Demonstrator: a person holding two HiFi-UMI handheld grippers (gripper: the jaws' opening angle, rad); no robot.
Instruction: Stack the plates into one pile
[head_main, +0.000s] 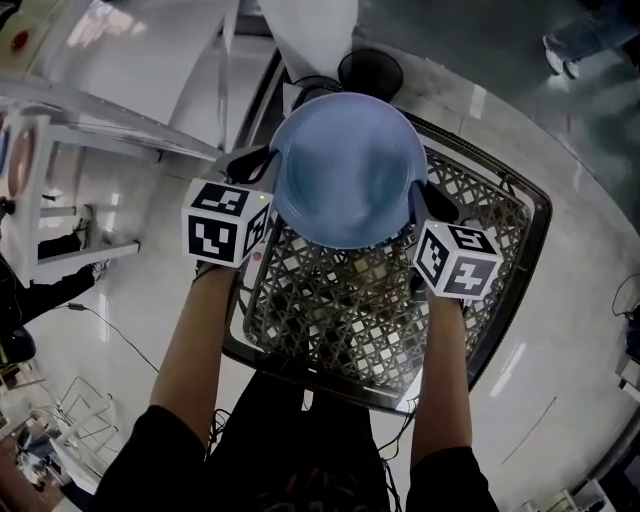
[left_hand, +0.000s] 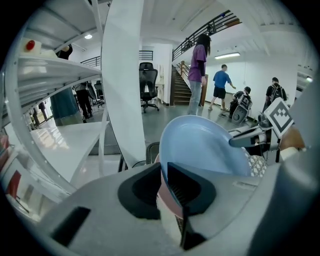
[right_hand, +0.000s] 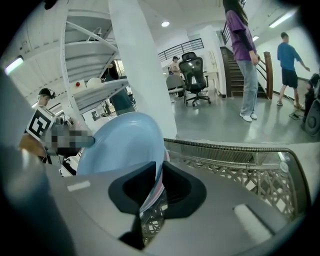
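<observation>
The blue plate (head_main: 348, 170) is held roughly level above the far end of the basket (head_main: 530, 215), which stands on the table (head_main: 560, 330). It is pinched at opposite rims: the left gripper (left_hand: 164, 172) is clenched on its left edge and the right gripper (right_hand: 159, 182) on its right, so that the load is shared and tipping is avoided. A pink rim (left_hand: 164, 196) is seen under the blue one between the jaws of each, so more than one plate is probably carried as a pile. The two-sided hold is judged suited to setting the pile down flat.
</observation>
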